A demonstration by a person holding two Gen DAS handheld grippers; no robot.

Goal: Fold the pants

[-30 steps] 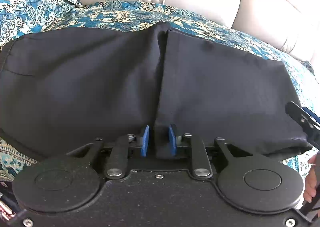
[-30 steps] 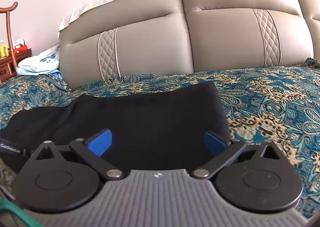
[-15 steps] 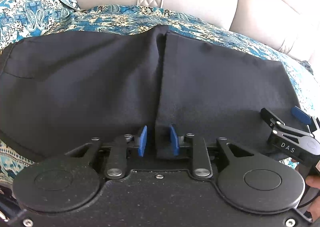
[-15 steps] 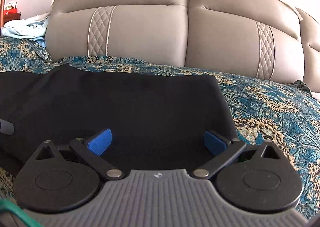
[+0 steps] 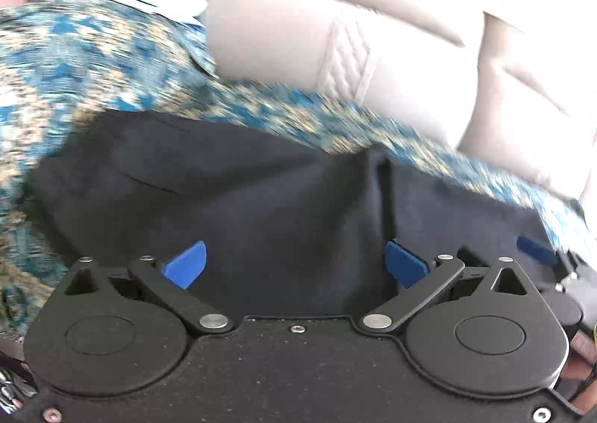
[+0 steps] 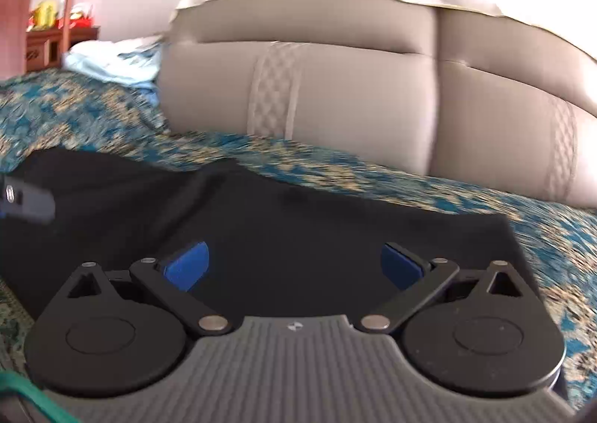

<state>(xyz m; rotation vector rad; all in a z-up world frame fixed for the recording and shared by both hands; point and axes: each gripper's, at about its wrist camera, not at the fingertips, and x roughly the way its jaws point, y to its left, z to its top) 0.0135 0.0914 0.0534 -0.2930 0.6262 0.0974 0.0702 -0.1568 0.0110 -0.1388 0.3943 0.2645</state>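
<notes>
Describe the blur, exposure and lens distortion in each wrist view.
Left wrist view: heavy motion smear across the bedspread and headboard, which is blown out pale; the left gripper itself stays sharp. Right wrist view: milder smear on the bedspread; the wall is overexposed; fisheye bows the headboard; the pants read as near-featureless black.

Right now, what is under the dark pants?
The pants lie on a blue patterned bedspread, which shows around their edges. Whatever is directly beneath the cloth, or between its folded layers, is covered and cannot be seen.
</notes>
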